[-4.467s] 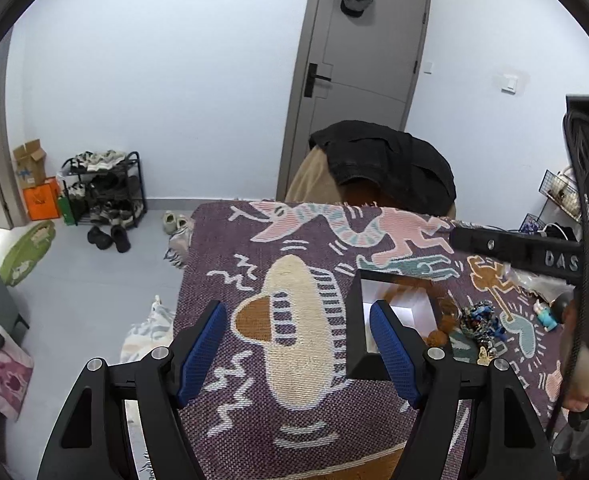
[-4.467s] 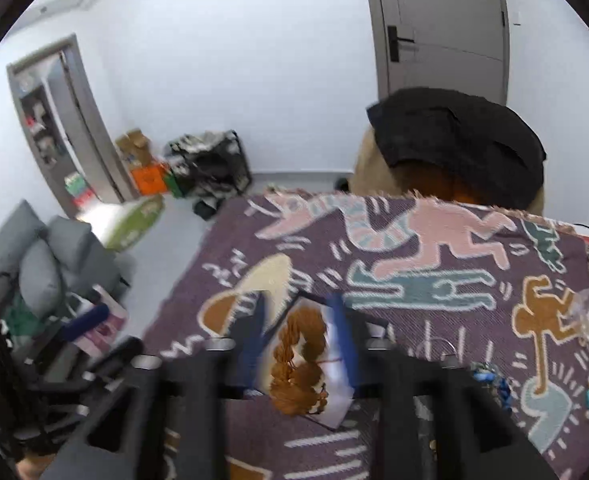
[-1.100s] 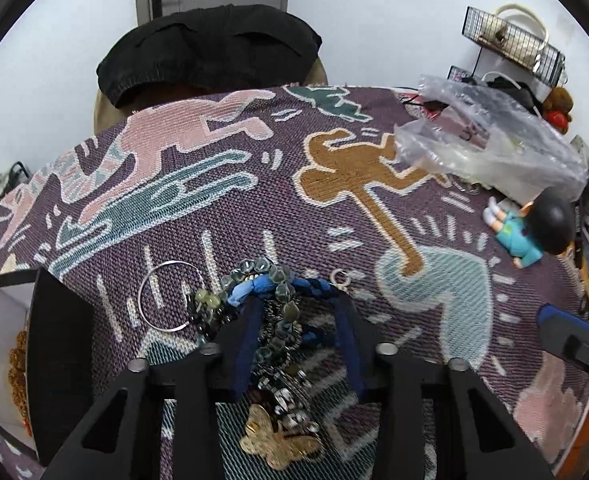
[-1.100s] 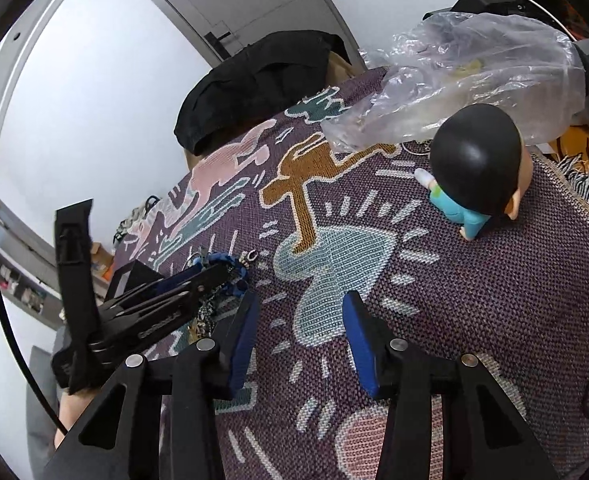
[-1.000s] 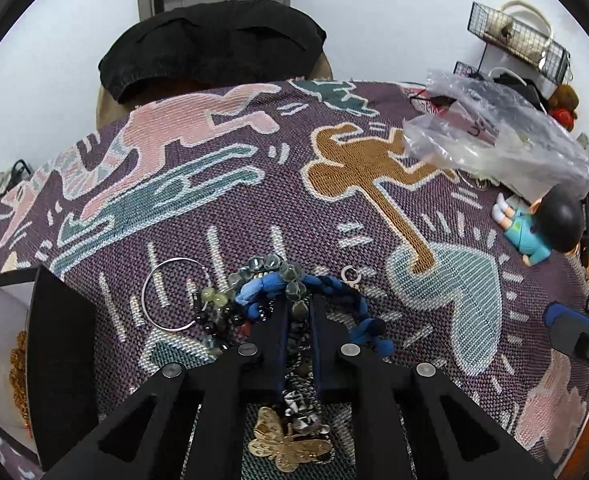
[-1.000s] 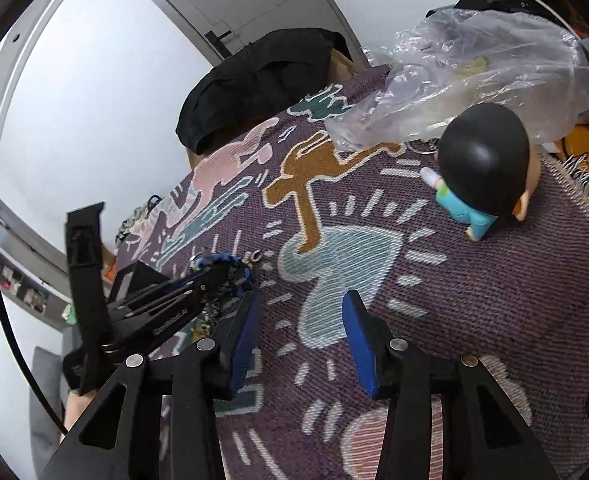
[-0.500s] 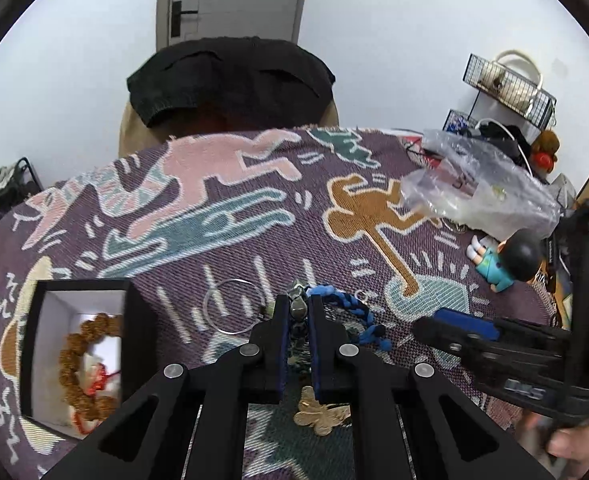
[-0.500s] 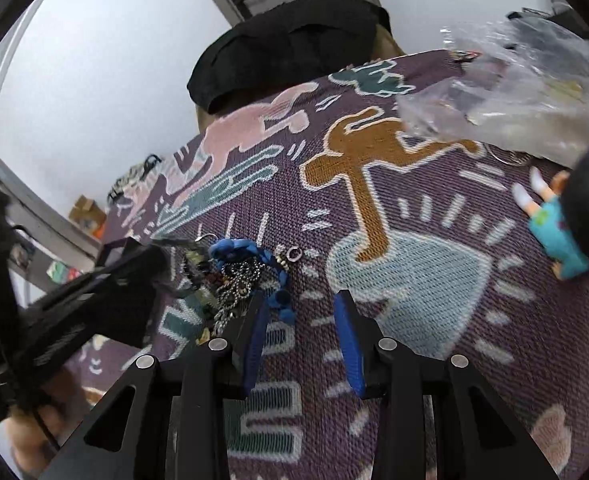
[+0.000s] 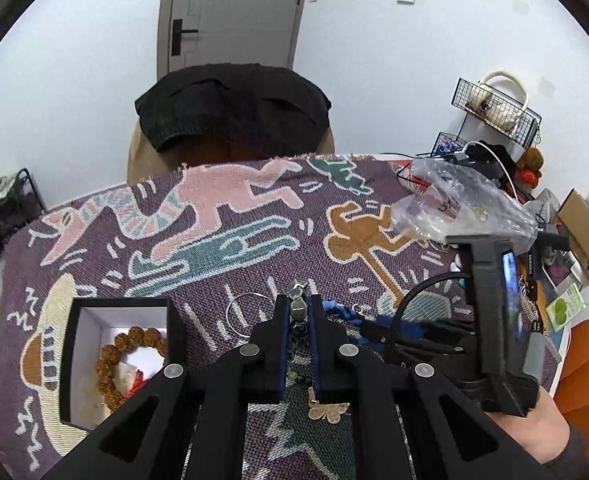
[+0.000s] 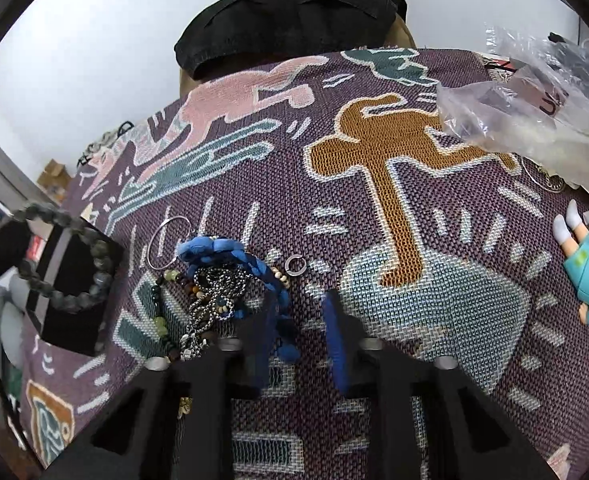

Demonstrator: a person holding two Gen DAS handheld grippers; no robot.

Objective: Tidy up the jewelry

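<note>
The left tongs [image 9: 297,316], clenched on the grey bead bracelet [image 10: 64,258], hang right of the black box [image 9: 74,360]. The right tongs [image 10: 299,328] gape, apparently empty, beside the jewelry pile [image 10: 214,284].

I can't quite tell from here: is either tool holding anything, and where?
The left tool pinches a grey-green bead bracelet by a few beads on its loop. The right tool holds nothing.

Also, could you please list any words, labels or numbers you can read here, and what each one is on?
Nothing reads with certainty.
Plastic bag: a dark handwritten mark, maybe "35", unclear.
Green packet: print too small to read.
</note>
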